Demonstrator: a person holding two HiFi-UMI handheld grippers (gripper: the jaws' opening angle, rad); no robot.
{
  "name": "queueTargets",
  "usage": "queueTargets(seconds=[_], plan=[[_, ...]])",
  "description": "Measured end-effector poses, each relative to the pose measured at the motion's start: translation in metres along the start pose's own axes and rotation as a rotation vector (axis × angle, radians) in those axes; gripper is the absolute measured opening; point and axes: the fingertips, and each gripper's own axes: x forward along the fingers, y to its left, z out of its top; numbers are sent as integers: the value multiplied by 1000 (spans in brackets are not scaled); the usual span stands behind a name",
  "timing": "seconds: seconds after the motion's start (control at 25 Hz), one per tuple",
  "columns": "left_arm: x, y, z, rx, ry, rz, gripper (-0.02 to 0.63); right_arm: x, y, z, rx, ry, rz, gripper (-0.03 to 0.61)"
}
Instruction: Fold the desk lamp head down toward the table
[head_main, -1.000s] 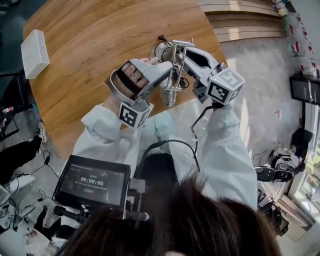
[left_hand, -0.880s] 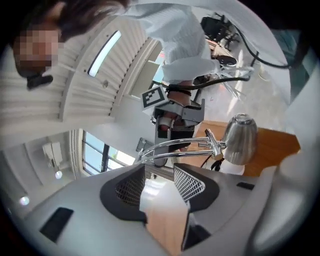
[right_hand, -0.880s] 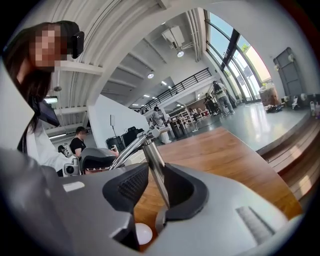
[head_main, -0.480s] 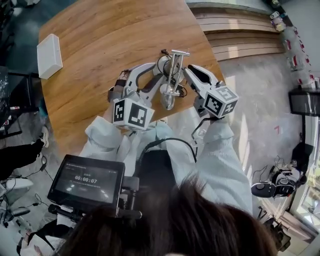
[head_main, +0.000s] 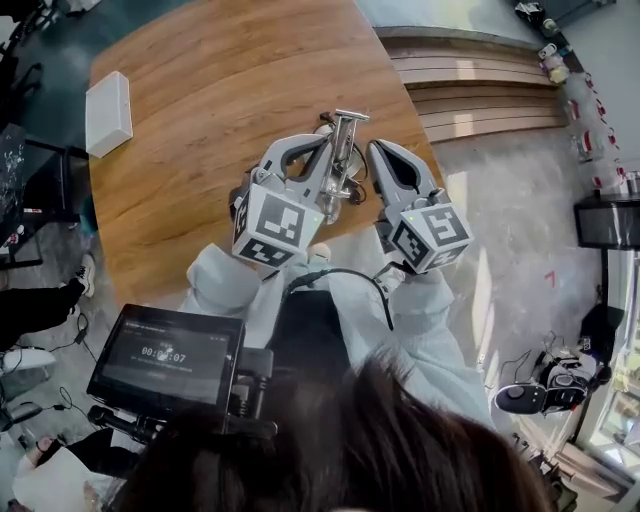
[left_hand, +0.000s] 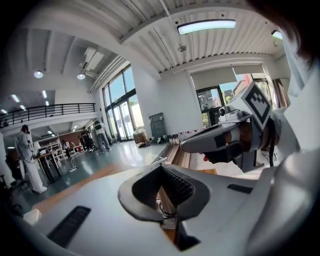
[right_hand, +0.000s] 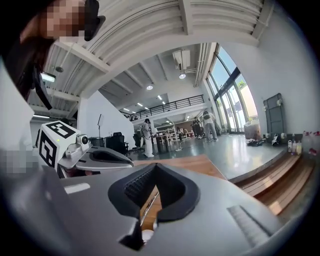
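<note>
Over the wooden table's (head_main: 220, 120) near edge, the left gripper (head_main: 315, 150) and right gripper (head_main: 378, 150) are lifting off the desk lamp (head_main: 347, 140) between them. Their jaws are now pressed together empty, so the folding is probably wrapping up.

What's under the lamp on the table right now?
Bare wood of the table shows around the lamp. The spot right beneath it is covered by the lamp and the left hand-held gripper.

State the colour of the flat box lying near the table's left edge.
White; the box shows best in the head view.
</note>
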Motion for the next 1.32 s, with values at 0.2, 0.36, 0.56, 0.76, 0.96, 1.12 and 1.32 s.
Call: queueTargets(seconds=[0.2,0.36,0.56,0.76,0.96,1.12,1.32], plan=[[-1,1,11,-45,-13,30,3,0,6,10,-33,-8,-17,2],[1,1,14,-55,-14,33,3,3,7,8,9,-12,22,0],[3,4,18,-72,-26,38,3,4,6,7,-10,3,17,0],[3,4,22,-74,-30,33,3,3,7,7,-7,11,18,0],[3,5,22,-88,-33,31,3,3,8,7,0,12,16,0],[3,4,23,-105,-34,31,3,4,8,6,6,13,19,0],[4,6,21,-104,-26,37,3,6,9,5,9,19,27,0]])
